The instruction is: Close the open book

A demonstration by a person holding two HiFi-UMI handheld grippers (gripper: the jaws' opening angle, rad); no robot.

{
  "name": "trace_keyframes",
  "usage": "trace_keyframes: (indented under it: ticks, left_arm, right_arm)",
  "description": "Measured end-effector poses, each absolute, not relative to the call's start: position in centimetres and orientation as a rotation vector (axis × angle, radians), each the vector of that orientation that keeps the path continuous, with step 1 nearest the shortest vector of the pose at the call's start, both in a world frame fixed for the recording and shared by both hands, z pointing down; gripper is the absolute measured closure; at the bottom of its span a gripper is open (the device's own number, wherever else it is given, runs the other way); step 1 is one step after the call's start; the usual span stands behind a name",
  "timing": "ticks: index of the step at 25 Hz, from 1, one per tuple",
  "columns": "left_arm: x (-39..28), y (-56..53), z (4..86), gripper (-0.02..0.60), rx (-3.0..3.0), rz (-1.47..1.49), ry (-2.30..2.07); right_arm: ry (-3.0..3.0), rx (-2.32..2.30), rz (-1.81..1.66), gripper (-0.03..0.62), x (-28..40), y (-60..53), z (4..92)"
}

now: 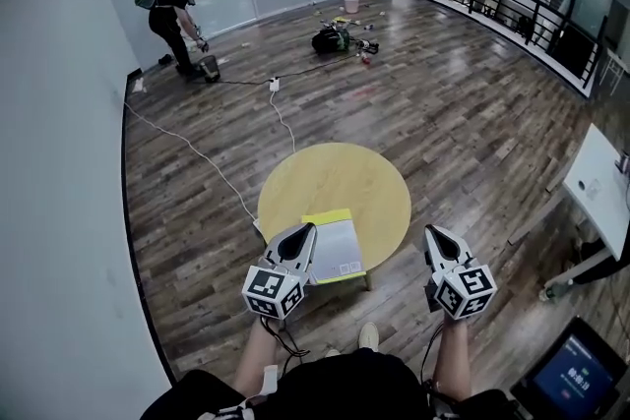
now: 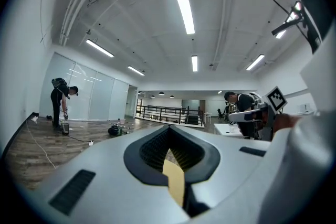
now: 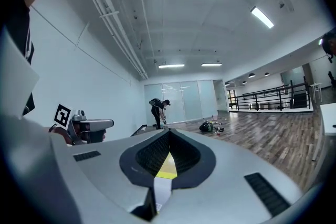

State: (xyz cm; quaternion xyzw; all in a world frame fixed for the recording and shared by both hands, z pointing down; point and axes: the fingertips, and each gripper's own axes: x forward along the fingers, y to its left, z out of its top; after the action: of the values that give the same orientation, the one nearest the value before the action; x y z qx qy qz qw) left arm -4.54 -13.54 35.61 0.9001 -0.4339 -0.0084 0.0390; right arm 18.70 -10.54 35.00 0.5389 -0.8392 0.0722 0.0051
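On the round yellow table a book lies flat near the front edge, showing as one pale rectangle with a yellow strip along its top and right side. My left gripper hovers over the book's left edge, jaws together, nothing between them. To the right, off the table's edge, my right gripper is held level and shut, empty. In the left gripper view the left gripper has its tips meeting, with the tan tabletop below. In the right gripper view the right gripper is shut, the book below it.
A person bends over a bucket at the far left by the glass wall. A white cable runs across the wood floor toward the table. A bag and clutter lie farther back. A white table and a screen stand at the right.
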Motion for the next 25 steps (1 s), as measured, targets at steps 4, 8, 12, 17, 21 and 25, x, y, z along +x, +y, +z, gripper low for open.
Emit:
trace_keyframes:
  ticks: [4,8,12,17,21,25]
  left_arm:
    - [-3.3,-13.9,35.3,0.583,2.784,-0.025,-1.303]
    - [-2.8,-14.1,35.2,0.583,2.791,-0.026,-1.297]
    - [-2.8,-13.9,35.2,0.583,2.788,-0.024,-1.302]
    - [-2.7,-13.6,35.3,0.583,2.788,-0.023,-1.310]
    - [-2.9,-13.5,35.3,0.583,2.785,-0.029,-1.314]
    - [-2.9,-13.4,34.9,0.583,2.790,-0.031,-1.314]
  right_arm:
    - [-2.630,1.713,0.213,0.591,19.5,-10.3,34.5]
    - [-2.642,1.705,0.216,0.591,19.7,-10.3,34.5]
    - [-2.639,1.683,0.203,0.591,19.2,-10.3,34.4]
    - [-2.654,1.669,0.192,0.591,18.9,-10.0,34.2]
    - [-2.668,1.652,0.191,0.591,18.4,-9.9,34.0]
    - [-2.674,1.637,0.206,0.591,17.9,-9.8,34.2]
